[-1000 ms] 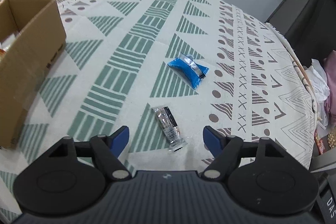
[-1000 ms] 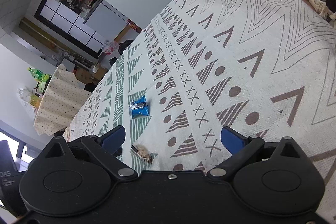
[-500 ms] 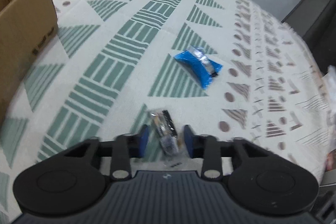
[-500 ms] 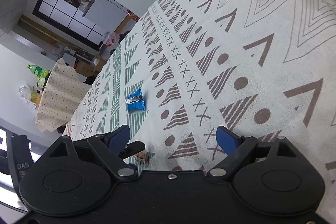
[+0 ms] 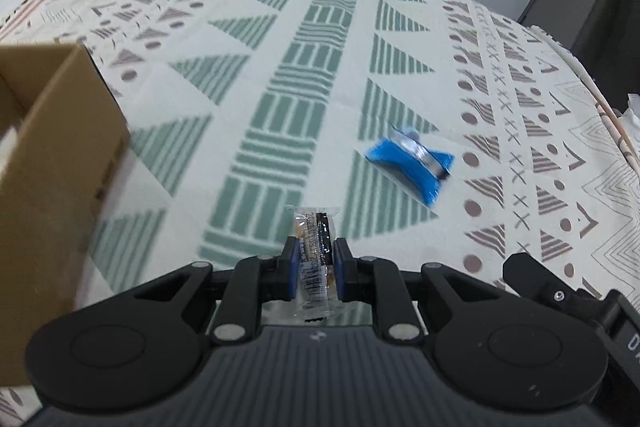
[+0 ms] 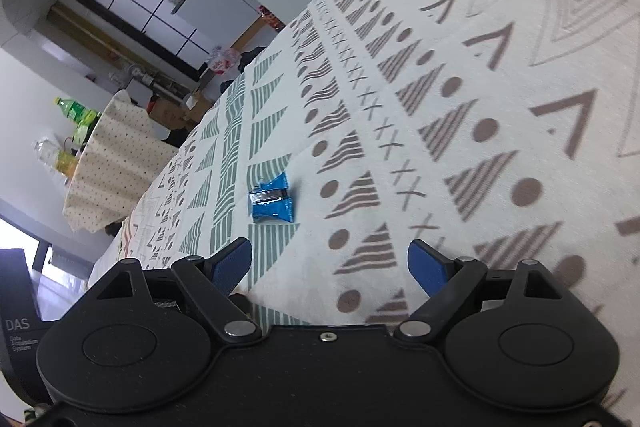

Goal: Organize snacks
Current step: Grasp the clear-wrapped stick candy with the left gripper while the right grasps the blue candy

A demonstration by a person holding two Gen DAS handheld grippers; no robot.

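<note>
Patterned tablecloth (image 5: 280,131); brown cardboard box (image 5: 52,163) at left. Left gripper (image 5: 314,269) clamped on slim clear-wrapped snack bar (image 5: 314,251). Right gripper (image 6: 330,263), jaws just narrowing but apart, nothing between, faces blue foil snack packet (image 6: 272,202). Risk: slick wrapper slips from the narrow pinch.

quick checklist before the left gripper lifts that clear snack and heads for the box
1. Left gripper jaws shut on the clear snack packet: ok.
2. Grip placement: pads pinch mid-packet, both ends stick out: ok.
3. Cardboard box open and near, to the left: ok.
4. Room inside the box: cannot tell.
5. Right gripper jaws open and empty, short of the blue snack packet: ok.
</note>
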